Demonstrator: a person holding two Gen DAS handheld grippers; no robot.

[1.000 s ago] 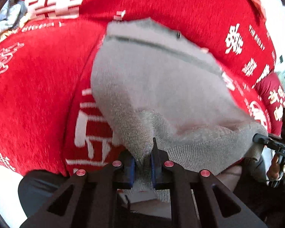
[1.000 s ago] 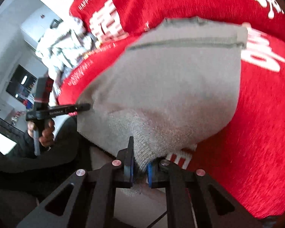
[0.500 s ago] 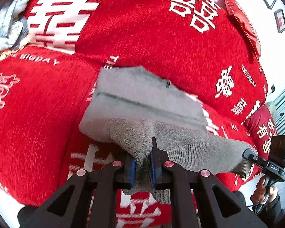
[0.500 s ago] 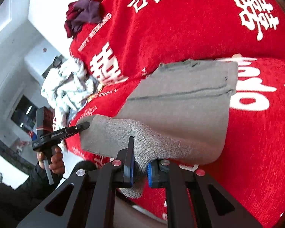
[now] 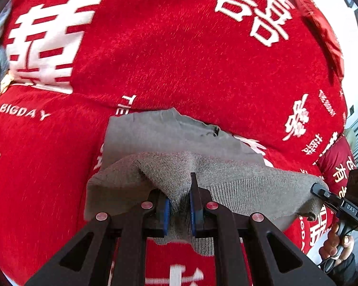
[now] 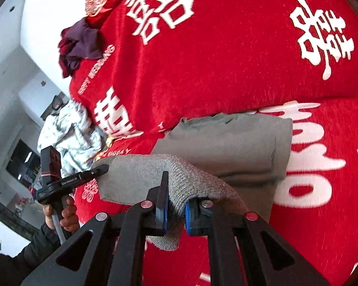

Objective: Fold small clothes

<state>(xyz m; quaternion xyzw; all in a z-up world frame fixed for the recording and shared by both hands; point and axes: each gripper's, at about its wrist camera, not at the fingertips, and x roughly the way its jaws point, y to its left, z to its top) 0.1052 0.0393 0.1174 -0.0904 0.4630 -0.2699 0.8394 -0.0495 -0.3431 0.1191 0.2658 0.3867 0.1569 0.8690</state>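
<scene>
A grey knit garment (image 5: 169, 138) lies on the red sofa cover, its near ribbed edge lifted and doubled back over the flat part. My left gripper (image 5: 179, 205) is shut on that raised edge at one corner. The same grey garment (image 6: 229, 143) shows in the right wrist view, where my right gripper (image 6: 175, 211) is shut on the other corner of the lifted edge. Each view also catches the other gripper at the far end of the edge: the right one (image 5: 322, 191) and the left one (image 6: 100, 169), each held by a hand.
The red sofa cover (image 5: 179, 54) with white characters fills both views. A crumpled pale patterned cloth (image 6: 69, 131) and a dark maroon cloth (image 6: 78, 45) lie on the sofa's left end. A red cushion (image 5: 322, 28) rests at the far right.
Both grippers have carried the lifted near edge up and forward over the garment. The flat part showing beyond the fold is shorter, and more of the sofa back is in view.
</scene>
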